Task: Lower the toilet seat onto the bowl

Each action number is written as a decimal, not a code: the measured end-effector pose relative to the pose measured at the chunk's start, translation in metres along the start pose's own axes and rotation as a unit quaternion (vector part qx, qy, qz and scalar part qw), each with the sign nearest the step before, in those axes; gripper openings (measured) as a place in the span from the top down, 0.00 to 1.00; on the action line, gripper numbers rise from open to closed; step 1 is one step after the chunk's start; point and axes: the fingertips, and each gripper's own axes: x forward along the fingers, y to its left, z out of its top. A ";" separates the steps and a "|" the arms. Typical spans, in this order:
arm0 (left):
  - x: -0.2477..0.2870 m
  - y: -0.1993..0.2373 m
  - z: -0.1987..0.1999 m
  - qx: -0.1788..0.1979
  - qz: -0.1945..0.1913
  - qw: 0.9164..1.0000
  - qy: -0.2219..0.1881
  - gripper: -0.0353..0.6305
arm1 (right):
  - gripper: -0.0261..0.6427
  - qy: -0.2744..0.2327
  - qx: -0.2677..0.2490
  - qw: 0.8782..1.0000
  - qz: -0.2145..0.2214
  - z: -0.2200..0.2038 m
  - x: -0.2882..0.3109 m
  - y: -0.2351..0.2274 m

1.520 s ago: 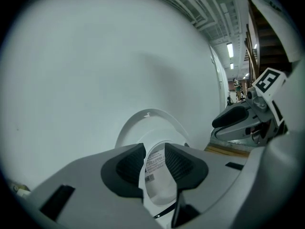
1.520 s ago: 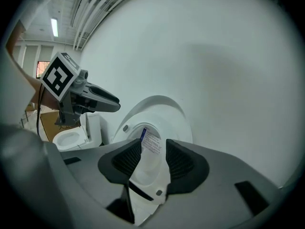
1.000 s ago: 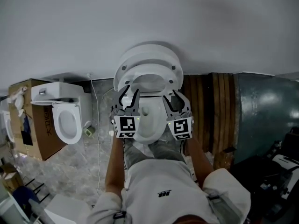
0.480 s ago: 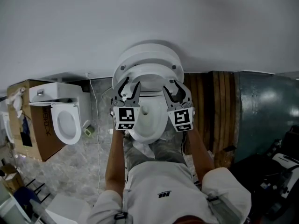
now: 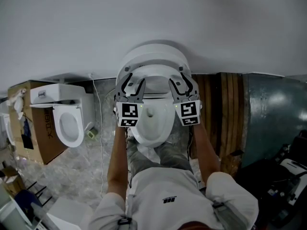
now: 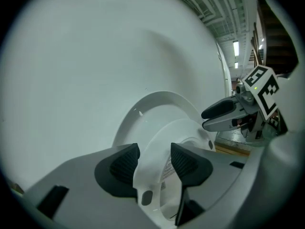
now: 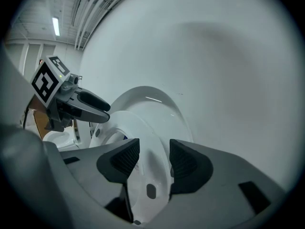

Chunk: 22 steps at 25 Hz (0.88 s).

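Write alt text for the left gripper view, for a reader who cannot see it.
The left tool straddles the rim of the raised white toilet seat; its jaws have just been opening and do not grip it. The lid stands behind against a pale wall, and the right tool reaches in at right.

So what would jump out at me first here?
A white toilet seat standing upright against the wall, top centre in the head view. The left gripper and right gripper each straddle its rim with fingers apart; the left's have just been opening. A second toilet sits at the left by a cardboard box.
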 end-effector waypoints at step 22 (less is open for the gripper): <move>0.016 0.004 -0.010 -0.014 -0.004 1.000 0.012 0.61 | 0.73 0.007 0.033 0.999 0.029 -0.017 0.016 -0.004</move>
